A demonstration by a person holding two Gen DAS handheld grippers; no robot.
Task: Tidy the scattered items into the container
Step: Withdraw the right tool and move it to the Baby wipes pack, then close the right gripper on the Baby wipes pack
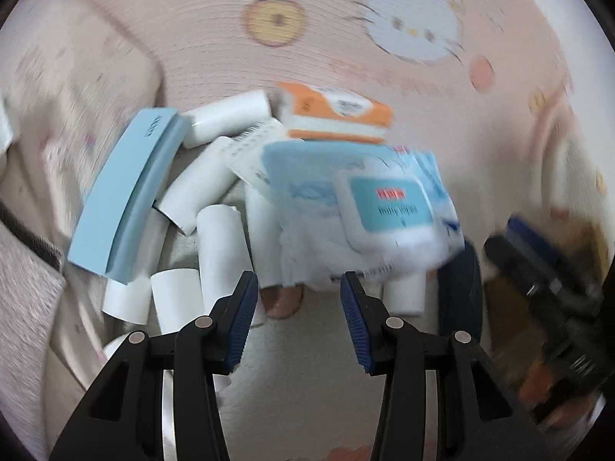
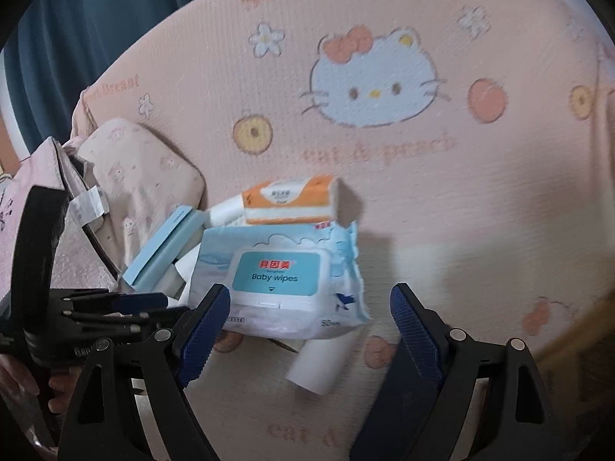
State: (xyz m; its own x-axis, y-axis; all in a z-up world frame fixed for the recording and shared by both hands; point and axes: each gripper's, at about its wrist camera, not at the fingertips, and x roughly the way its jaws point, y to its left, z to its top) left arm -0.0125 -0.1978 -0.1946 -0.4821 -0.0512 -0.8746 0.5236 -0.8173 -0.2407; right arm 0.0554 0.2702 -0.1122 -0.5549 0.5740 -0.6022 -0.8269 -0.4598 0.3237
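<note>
A pile lies on the pink cartoon-cat sheet (image 2: 423, 192). A blue and white baby wipes pack (image 1: 369, 207) (image 2: 284, 280) rests on several white rolls (image 1: 219, 242) (image 2: 319, 361). An orange and white tissue pack (image 1: 334, 115) (image 2: 292, 199) sits behind it, and a light blue box (image 1: 127, 192) (image 2: 165, 249) leans at the left. My left gripper (image 1: 300, 322) is open and empty, just short of the wipes pack. My right gripper (image 2: 307, 338) is open and empty, jaws wide either side of the wipes pack's near edge.
A pink fabric bag (image 2: 34, 230) with a dark trim stands at the left beside a padded pink pillow (image 2: 142, 176). The other gripper shows at the right edge of the left wrist view (image 1: 546, 292) and at the left of the right wrist view (image 2: 107, 307).
</note>
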